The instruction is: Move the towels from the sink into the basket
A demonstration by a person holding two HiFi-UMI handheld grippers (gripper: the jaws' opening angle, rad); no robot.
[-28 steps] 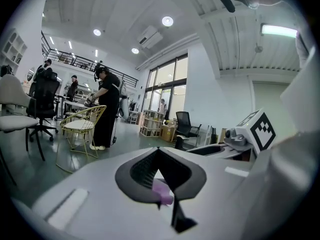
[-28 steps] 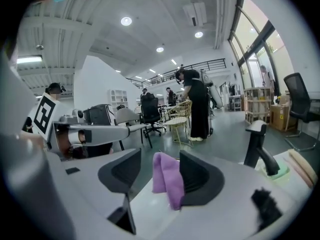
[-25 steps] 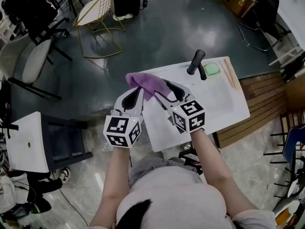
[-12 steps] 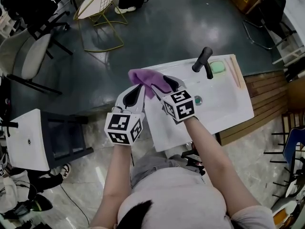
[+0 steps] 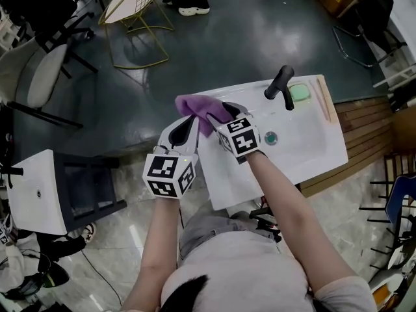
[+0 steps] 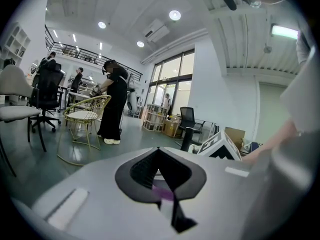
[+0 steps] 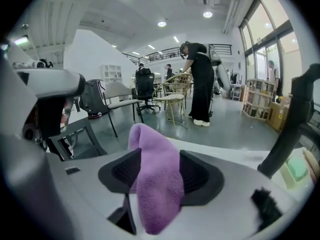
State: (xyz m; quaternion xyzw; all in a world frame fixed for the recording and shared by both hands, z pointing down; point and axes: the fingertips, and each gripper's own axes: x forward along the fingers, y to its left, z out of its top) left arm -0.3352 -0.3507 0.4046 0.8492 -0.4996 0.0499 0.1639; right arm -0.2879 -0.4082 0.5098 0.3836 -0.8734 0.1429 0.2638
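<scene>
wear: pale short-sleeved top [image 5: 242, 265], grey lower garment [image 5: 207, 223] | hair [image 5: 185, 292]: dark | left gripper [image 5: 190, 121]: white shell, black jaw pads, black-and-white marker cube [image 5: 169, 174] | right gripper [image 5: 225, 112]: same white shell, black pads, matching cube

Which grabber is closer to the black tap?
Right. The right gripper is over the sink, short of the black tap; the left gripper is farther, beyond the sink's left edge.

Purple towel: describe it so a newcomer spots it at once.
Find the white sink with its black faucet. At its left end, the purple towel is pinched by the left tool and right tool, the only purple fabric there.
</scene>
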